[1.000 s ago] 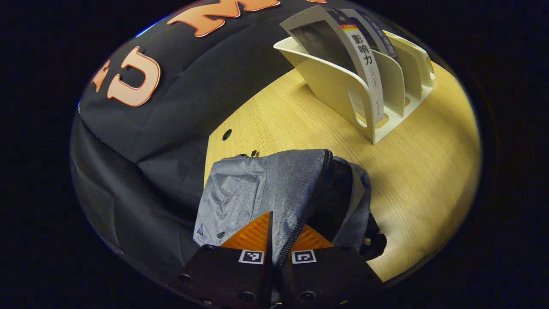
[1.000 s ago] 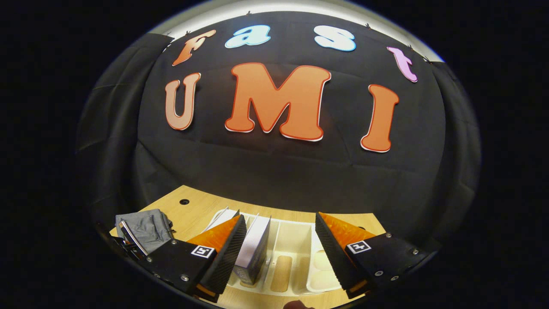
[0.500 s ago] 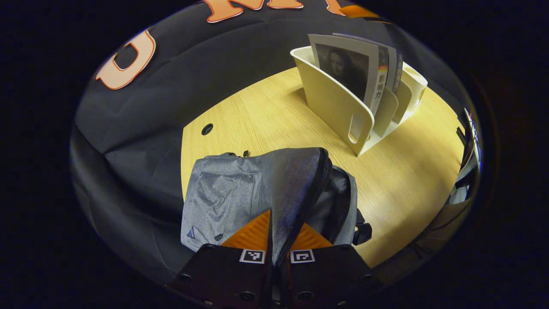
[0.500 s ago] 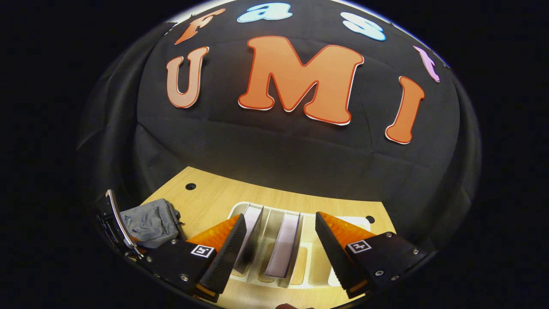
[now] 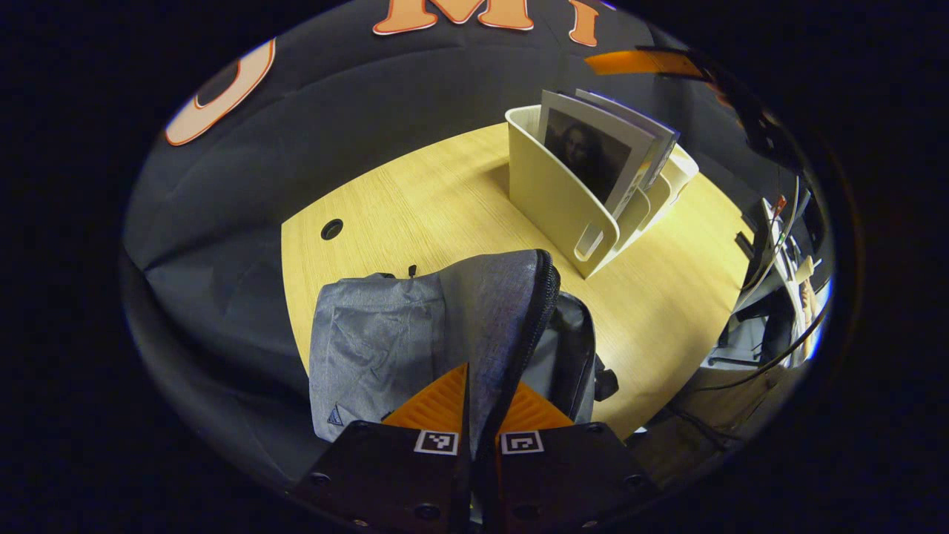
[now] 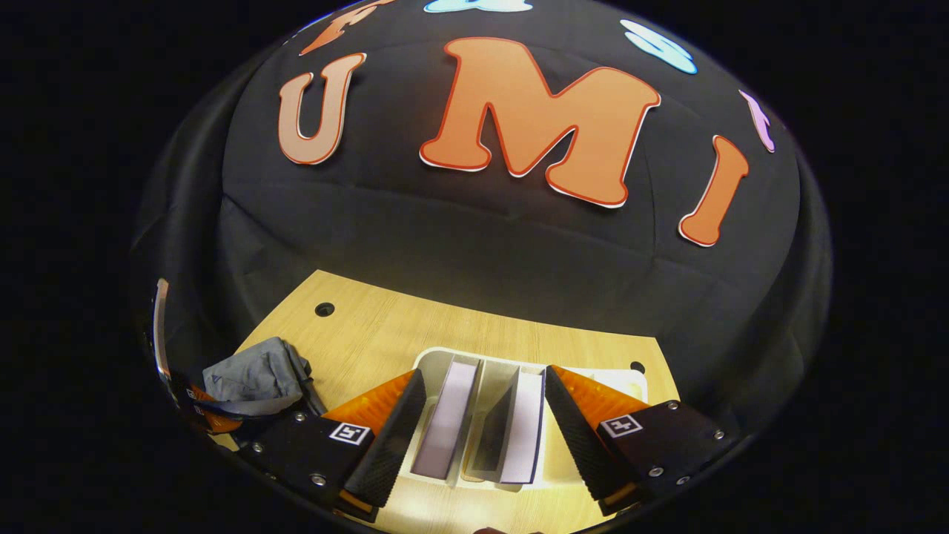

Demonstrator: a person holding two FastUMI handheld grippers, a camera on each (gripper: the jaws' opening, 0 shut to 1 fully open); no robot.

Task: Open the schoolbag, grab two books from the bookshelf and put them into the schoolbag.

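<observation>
The grey schoolbag (image 5: 385, 341) stands on the wooden table (image 5: 445, 200) with its zip parted and a dark opening (image 5: 567, 348) on its right. My left gripper (image 5: 482, 400) is shut on the bag's zip edge, with the fabric running up between its fingers. Behind the bag stands the cream bookshelf (image 5: 552, 196) holding upright books (image 5: 593, 148). My right gripper (image 6: 485, 423) hangs open over the bookshelf (image 6: 434, 360). Two books (image 6: 448, 419) (image 6: 523, 426) stand between its fingers, seen from above. The schoolbag (image 6: 256, 374) lies to its left.
The table has round cable holes (image 5: 331, 228) (image 6: 324, 309) near the black cloth wall. Past the table's right edge are cables and equipment (image 5: 771, 245). A finger of the other gripper (image 5: 641, 63) shows above the bookshelf.
My left gripper has pulled back and up with the bag's edge still in it. My right gripper has tipped down over the bookshelf, and both books now sit between its open fingers.
</observation>
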